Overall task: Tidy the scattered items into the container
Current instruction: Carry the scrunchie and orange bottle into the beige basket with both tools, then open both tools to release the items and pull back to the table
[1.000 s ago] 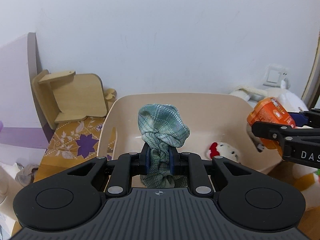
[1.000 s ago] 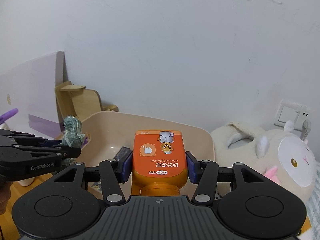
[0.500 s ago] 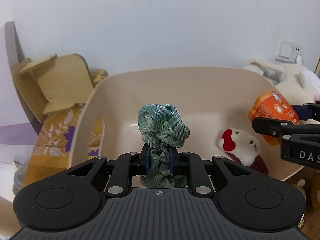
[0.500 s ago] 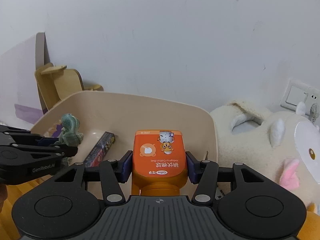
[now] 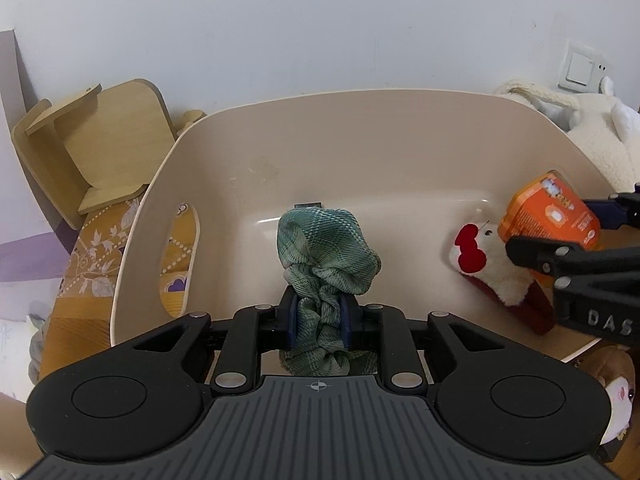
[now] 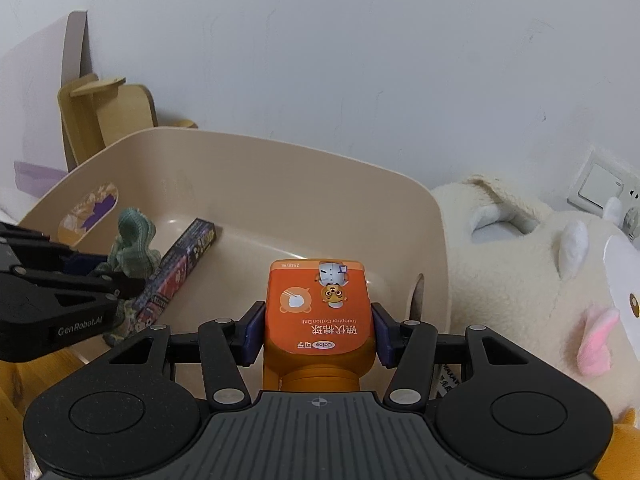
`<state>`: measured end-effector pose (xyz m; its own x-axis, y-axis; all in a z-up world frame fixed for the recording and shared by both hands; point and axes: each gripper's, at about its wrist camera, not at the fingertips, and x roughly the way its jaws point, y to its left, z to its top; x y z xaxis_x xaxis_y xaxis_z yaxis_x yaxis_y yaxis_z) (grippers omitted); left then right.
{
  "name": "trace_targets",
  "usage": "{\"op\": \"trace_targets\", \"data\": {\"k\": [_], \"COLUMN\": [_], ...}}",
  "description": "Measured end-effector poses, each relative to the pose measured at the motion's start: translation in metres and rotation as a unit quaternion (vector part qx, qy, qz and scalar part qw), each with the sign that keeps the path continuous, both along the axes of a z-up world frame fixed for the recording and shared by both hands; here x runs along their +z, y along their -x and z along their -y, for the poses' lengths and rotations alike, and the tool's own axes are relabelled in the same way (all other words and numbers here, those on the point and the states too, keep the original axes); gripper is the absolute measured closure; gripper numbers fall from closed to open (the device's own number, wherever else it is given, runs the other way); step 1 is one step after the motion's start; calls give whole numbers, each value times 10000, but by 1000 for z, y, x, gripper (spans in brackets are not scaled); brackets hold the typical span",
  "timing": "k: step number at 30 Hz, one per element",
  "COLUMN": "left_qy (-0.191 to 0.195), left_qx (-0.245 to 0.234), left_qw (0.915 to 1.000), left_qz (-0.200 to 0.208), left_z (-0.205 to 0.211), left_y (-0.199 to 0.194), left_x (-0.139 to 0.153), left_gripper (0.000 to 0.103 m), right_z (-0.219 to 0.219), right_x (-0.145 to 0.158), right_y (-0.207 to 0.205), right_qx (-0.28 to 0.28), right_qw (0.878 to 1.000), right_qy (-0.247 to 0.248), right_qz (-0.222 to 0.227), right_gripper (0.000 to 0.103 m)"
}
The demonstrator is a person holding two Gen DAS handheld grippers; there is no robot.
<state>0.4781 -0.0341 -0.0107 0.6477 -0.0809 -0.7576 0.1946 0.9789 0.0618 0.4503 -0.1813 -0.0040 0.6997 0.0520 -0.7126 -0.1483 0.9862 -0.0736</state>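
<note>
**Both grippers over the beige tub, each with an item between its fingers**

Left wrist view. The left gripper (image 5: 319,320) points down into the beige tub (image 5: 360,120). Its jaws have just been opening a little, yet the green plaid scrunchie (image 5: 326,256) is still squeezed between the two blue pads (image 5: 291,322), bunched above them and hanging out below. Ahead of the fingertips lies the bare tub floor; a cut-out handle (image 5: 180,260) pierces the tub wall to the left of the fingers. To the right of the fingers, inside the tub, lies a small white plush with a red bow (image 5: 486,264). Just beyond it the right gripper (image 5: 560,236) enters from the right edge, carrying the orange bottle (image 5: 550,216). Outside the tub, to the far left of the fingers, stands a small wooden chair (image 5: 100,148); beyond the tub's right rim sits a large white plush toy (image 5: 600,136).

Right wrist view. The right gripper (image 6: 318,332) holds the orange bottle (image 6: 318,312) clamped between its fingers, with the pads pressing both sides of the label. The bottle hangs over the near right corner of the tub (image 6: 280,184). To the left of the fingers, a long dark printed box (image 6: 176,268) rests on the tub floor, and the left gripper (image 6: 120,276) with the scrunchie (image 6: 134,248) hangs just above it. The large white plush toy (image 6: 540,272) lies right of the fingers, touching the tub's outer wall.
</note>
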Motion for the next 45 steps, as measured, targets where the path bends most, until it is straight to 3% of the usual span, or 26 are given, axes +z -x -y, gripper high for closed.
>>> {"op": "trace_targets", "data": {"k": [4,6,9,12,28,45], "left_qy": [185,223,278,282,479,429], "left_qx": [43,38,-23,-53,46,20], "left_qw": [9998,9997,9995,9994,9984,9934], "left_qz": [-75,-23,116,179,284,1067], "left_z": [-4,-5,-6,-5,-13,-31], "left_y": [0,2,7,11,32,101], "left_x": [0,2,6,11,28,60], "left_gripper": [72,57,42,35,28,28], "right_z": [-5,-5,-4,-2,-1,21], "right_x": [-1,1,7,15,31,46], "right_y": [2,4,8,12,36,85], "right_qx": [61,65,14,5,-28,-179], "right_qw": [10000,10000,9999,9997,9992,9950], "right_qy": [14,-25,-41,-107,-201,-720], "right_qz": [-61,-34,119,217,334,671], "right_gripper": [50,45,34,30,27,26]}}
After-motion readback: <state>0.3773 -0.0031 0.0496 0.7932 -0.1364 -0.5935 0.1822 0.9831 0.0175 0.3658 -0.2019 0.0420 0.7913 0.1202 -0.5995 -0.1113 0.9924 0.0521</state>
